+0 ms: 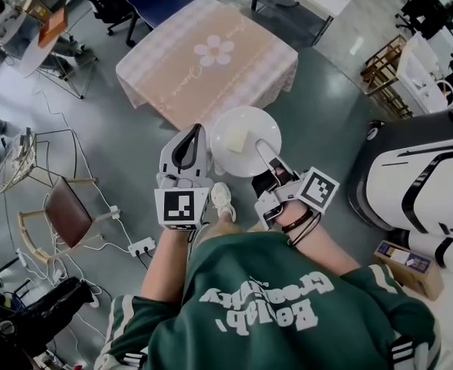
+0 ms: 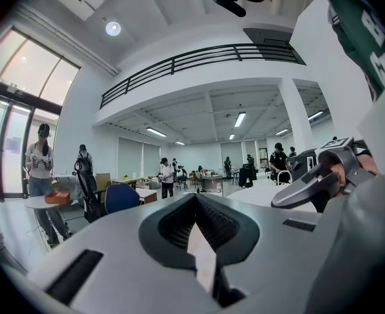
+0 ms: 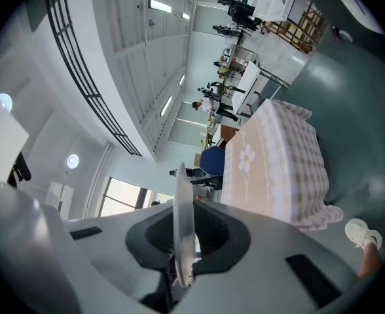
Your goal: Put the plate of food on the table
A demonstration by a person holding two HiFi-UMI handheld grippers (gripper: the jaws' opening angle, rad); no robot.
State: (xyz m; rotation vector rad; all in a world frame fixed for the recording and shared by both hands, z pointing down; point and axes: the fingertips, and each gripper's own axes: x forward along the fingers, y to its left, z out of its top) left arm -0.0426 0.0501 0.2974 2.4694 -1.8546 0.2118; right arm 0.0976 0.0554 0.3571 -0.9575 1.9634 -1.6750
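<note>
Right gripper view: plate (image 3: 181,209) rim pinched in right hand-held gripper (image 3: 183,267)

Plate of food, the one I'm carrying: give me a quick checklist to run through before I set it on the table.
1. Grip: the right gripper is clamped on the rim of the plate. Ok.
2. Food: a pale piece lies on the plate, away from the rim. Ok.
3. Plate level: the head view looks steeply down on it. Cannot tell.
4. Plate over the table: it hangs over the floor, short of the near corner. Not ok.
5. Landing spot: the cloth shows nothing standing on it. Ok.
6. Left gripper: jaws together, beside the plate, not on it. Ok.
</note>
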